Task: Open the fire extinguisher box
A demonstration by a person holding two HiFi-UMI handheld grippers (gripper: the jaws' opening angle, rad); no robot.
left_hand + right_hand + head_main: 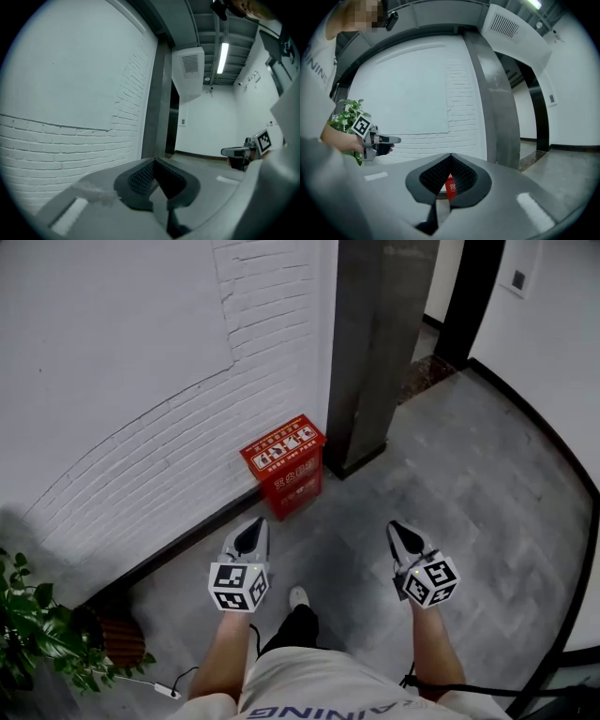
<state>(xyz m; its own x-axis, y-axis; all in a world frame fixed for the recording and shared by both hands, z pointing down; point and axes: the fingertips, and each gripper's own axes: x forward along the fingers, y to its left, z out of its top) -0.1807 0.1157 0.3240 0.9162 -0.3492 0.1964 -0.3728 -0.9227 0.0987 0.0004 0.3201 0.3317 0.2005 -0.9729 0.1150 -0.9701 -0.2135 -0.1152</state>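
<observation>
The red fire extinguisher box (284, 465) stands on the floor against the white brick wall, its lid down. Both grippers hang in the air well short of it, a step back. My left gripper (251, 538) points at the wall just left of the box, its jaws shut with nothing in them (154, 160). My right gripper (405, 538) is off to the right of the box, its tips also shut together and empty (450, 155). In the right gripper view a strip of the red box (450, 187) shows through the gap below the tips.
A dark grey pillar (375, 343) rises right beside the box. A potted plant (37, 634) stands at the near left by the wall, with a white plug and cable (169, 691) on the floor. The grey floor stretches to the right towards a doorway.
</observation>
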